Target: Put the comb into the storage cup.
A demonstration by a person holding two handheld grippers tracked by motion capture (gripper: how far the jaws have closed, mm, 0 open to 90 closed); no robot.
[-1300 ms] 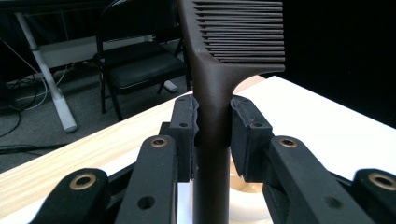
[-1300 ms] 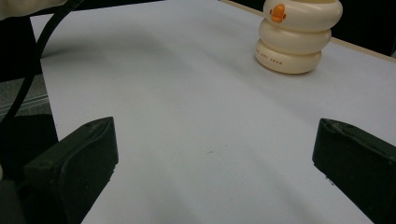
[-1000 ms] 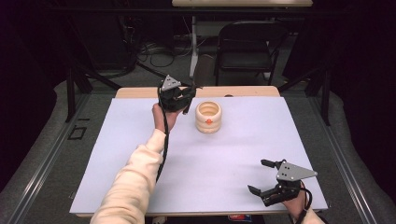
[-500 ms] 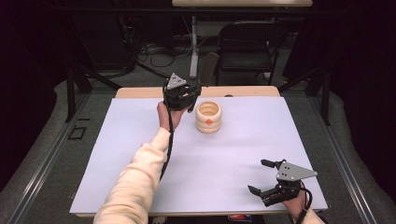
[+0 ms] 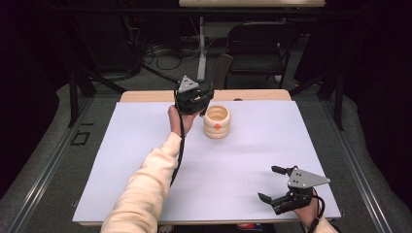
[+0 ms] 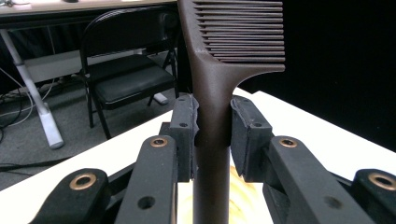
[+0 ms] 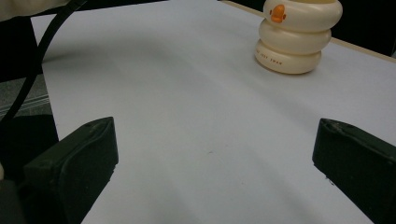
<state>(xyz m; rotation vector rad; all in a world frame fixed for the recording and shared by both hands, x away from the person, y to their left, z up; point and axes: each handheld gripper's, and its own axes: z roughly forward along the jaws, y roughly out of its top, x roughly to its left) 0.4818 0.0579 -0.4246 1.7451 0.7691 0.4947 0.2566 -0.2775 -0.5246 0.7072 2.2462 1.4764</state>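
Comb [image 6: 212, 93] stands upright between left gripper [image 6: 212, 135] fingers, teeth topmost.

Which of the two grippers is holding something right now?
The left gripper, beside the cream cup, clamps a dark comb; the right gripper is open.

Grippers: two, the left gripper [image 5: 200, 97] just beside the cup, the right gripper [image 5: 274, 184] well apart from the cup toward the table's near edge. Combs: one dark comb [image 6: 219, 88], clamped between the left gripper's pads directly above the cup. Cups: one cream ribbed cup [image 5: 216, 121], bearing one orange mark. Tables: one white-topped table [image 5: 145, 160] under the cup. Folding chairs: one black chair [image 5: 257, 48] beyond the cup.
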